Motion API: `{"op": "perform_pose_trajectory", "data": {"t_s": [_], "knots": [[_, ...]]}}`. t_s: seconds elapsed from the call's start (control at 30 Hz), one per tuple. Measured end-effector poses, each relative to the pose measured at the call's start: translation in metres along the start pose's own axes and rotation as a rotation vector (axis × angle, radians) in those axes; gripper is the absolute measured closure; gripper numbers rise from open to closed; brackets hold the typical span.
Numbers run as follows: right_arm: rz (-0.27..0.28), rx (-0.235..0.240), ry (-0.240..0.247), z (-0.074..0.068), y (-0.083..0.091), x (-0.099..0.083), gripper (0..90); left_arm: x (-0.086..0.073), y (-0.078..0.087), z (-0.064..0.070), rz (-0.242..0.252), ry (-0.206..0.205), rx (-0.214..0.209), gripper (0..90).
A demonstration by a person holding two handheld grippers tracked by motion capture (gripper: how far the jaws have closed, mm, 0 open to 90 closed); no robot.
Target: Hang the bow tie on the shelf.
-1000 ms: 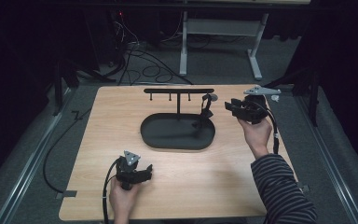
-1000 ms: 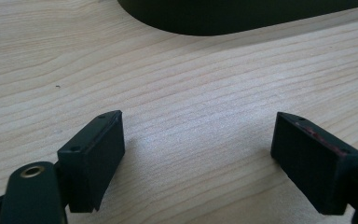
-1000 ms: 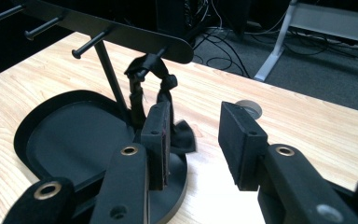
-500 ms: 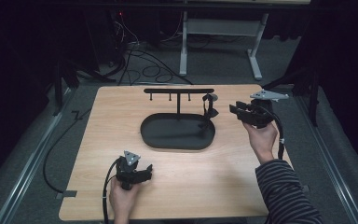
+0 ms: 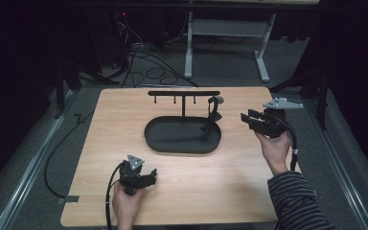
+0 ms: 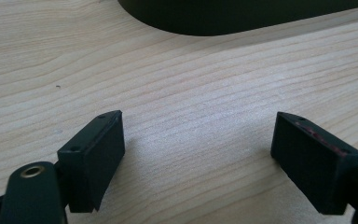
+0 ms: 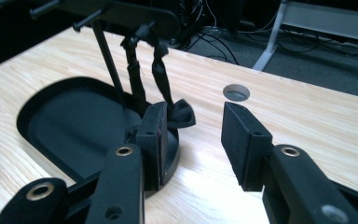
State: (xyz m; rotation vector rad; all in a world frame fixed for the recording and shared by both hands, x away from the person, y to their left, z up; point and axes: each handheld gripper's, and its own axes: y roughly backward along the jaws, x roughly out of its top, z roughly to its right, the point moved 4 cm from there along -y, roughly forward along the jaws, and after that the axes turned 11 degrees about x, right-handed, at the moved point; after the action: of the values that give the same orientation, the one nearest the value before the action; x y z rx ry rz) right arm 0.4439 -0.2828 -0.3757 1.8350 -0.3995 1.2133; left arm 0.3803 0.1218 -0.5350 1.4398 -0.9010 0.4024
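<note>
While nothing is gripped, left gripper [image 5: 146, 176] low over bare table [image 5: 230, 187] near the front edge, jaws spread wide, empty; plenty of open wood around. Farther off, right gripper [image 7: 193, 135] parted and empty just beside the black tray [image 5: 172, 139], facing a dark strap [image 5: 214, 114] hung from the stand [image 5: 184, 93]. Likely risk: snagging strap, tipping stand; right table edge close.

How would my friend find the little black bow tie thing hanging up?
Find the black oval tray in the middle of the wooden table. A T-shaped stand rises from it with pegs underneath. The bow tie dangles on a strap from the right-hand end peg; the other pegs are bare.
</note>
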Motion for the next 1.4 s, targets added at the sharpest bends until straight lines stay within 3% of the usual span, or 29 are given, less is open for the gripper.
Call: {"op": "perform_pose_trajectory", "data": {"t_s": [1.4], "knots": [[0.040,-0.012,-0.055,0.008,0.032,-0.038,62.0,0.000,0.000,0.000,0.000,0.000,0.000,17.8]]}}
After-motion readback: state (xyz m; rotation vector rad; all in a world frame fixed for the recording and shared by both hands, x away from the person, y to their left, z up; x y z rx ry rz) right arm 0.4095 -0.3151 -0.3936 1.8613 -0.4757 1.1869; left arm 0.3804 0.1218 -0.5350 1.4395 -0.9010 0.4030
